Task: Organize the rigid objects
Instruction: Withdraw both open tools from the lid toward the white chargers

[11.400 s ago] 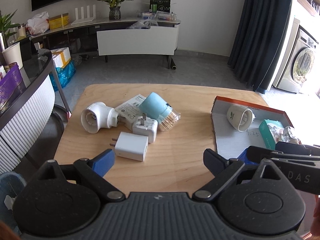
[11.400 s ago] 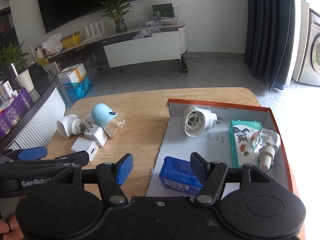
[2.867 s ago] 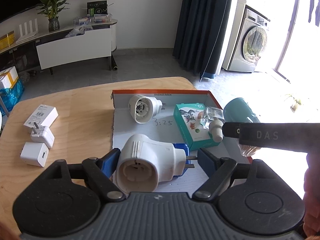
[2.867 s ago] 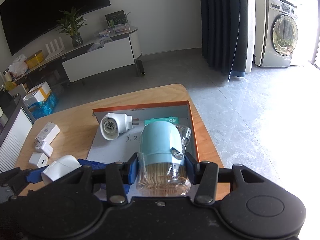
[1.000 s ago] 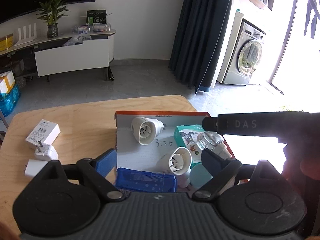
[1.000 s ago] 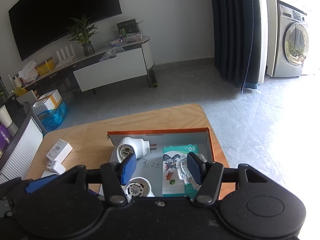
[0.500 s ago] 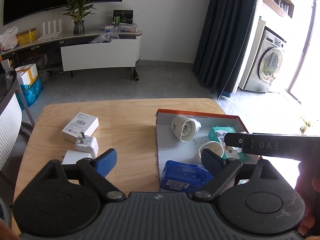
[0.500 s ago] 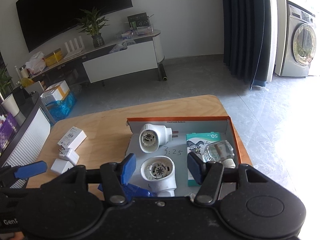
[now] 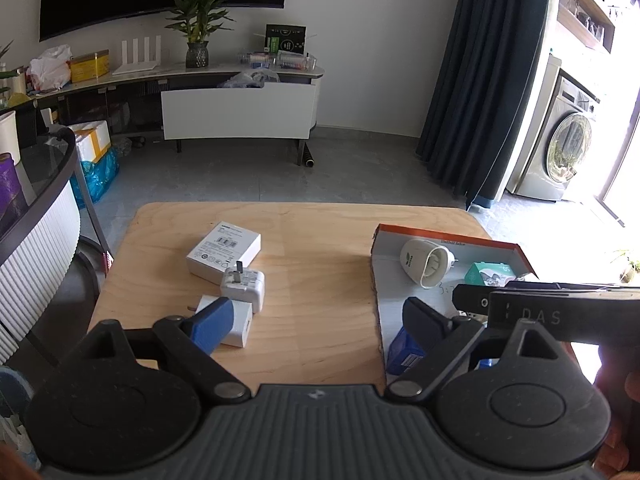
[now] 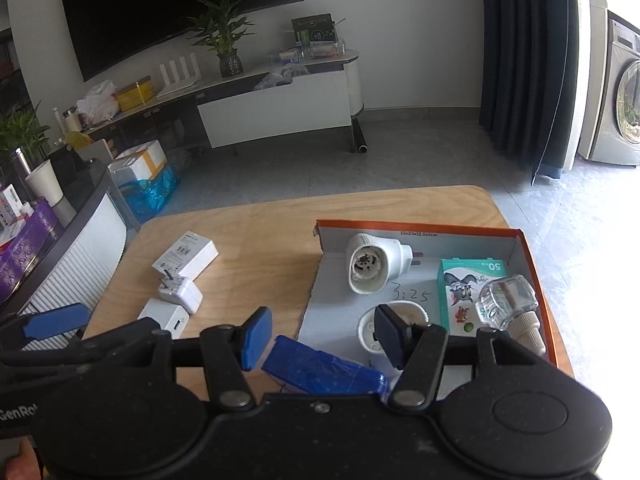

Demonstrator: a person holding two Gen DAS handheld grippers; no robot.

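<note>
Now both grippers, left (image 9: 316,318) and right (image 10: 320,338), hang spread and empty, having swung from the box (image 10: 538,280) toward three white pieces awaiting on the table (image 9: 320,264).

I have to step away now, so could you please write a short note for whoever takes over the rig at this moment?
Left tool: open, empty, over the wooden table near the white items.
Right tool: open, empty, over the near end of the box.
In the box: two white plug-in adapters, blue case, teal carton, clear bottle.
Left on the table: white flat carton, white charger with prongs up, white charger cube.
Remaining: probably move those three into the box.
</note>
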